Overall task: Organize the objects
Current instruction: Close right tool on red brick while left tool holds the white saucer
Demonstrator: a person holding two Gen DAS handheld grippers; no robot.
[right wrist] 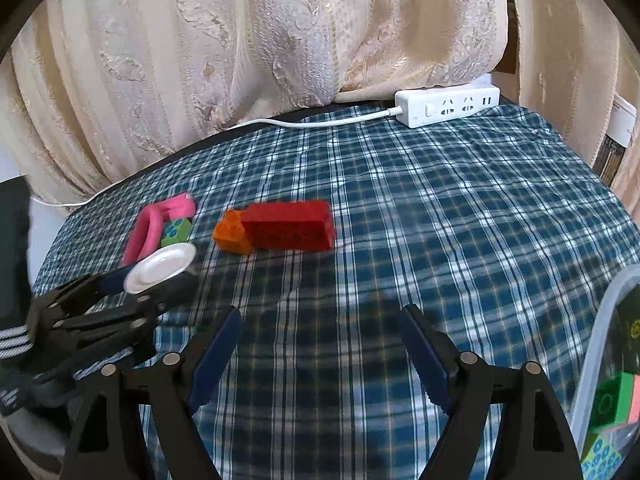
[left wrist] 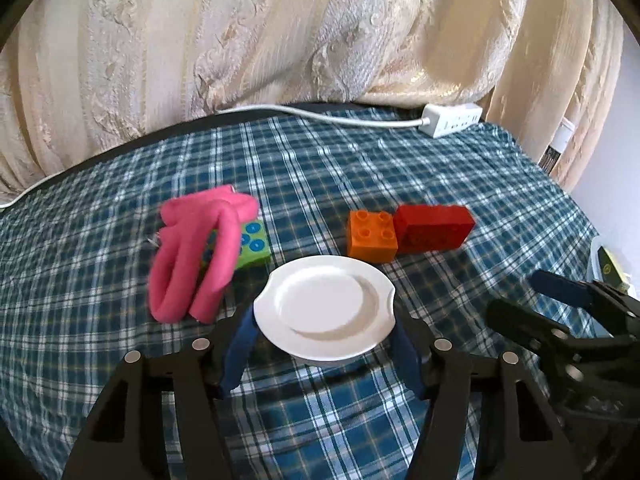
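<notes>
My left gripper (left wrist: 325,350) is shut on a small white plate (left wrist: 324,308), its blue pads on the plate's two sides, held just above the plaid cloth. The plate also shows in the right wrist view (right wrist: 160,266). Beyond it lie a pink foam loop (left wrist: 198,256) over a green block with blue dots (left wrist: 252,246), an orange brick (left wrist: 372,236) and a red brick (left wrist: 434,228). My right gripper (right wrist: 320,344) is open and empty over bare cloth, well short of the red brick (right wrist: 290,226) and orange brick (right wrist: 232,234).
A white power strip (right wrist: 448,104) with its cable lies at the table's far edge against cream curtains (right wrist: 280,40). A clear plastic bin (right wrist: 600,340) holding green and pink blocks stands at the right edge.
</notes>
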